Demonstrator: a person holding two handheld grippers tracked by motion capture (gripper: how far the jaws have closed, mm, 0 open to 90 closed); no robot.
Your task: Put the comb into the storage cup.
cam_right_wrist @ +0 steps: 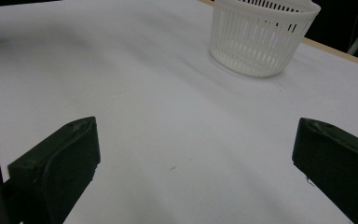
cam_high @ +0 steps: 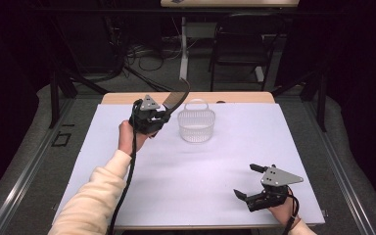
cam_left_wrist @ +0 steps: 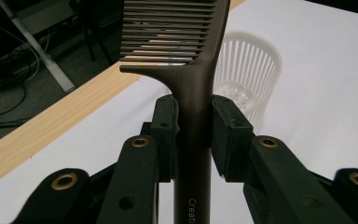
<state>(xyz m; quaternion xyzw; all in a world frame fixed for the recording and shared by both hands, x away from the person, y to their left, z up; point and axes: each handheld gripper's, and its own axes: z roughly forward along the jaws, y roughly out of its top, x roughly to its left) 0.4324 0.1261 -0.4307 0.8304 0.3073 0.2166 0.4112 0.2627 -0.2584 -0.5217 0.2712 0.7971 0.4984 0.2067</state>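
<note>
At the left of the high view, the left gripper (cam_high: 157, 119) is raised above the white table cover (cam_high: 127, 196), held by a hand in a cream sleeve. Its jaws are clamped on the handle of a dark brown comb (cam_high: 176, 99), whose toothed end angles up and to the right, toward the basket. In the left gripper view the comb (cam_left_wrist: 193, 93) stands between the two black jaws, teeth at the top, with pale lettering on its handle too cut off to read.

Just right of that gripper, near the far middle of the table, sits a white slotted plastic basket (cam_high: 196, 125) with a thin loop handle. As far as its inside shows in the high view and the left gripper view (cam_left_wrist: 256, 84), it appears empty.

At the lower right, the right gripper (cam_high: 250, 181) rests low over the cover with its jaws spread wide and nothing between them, well apart from the basket (cam_right_wrist: 261, 39).

Judging by this, the comb is picked up and carried close to the basket but not yet inside; lowering it in and letting go appears to be what is left.
</note>
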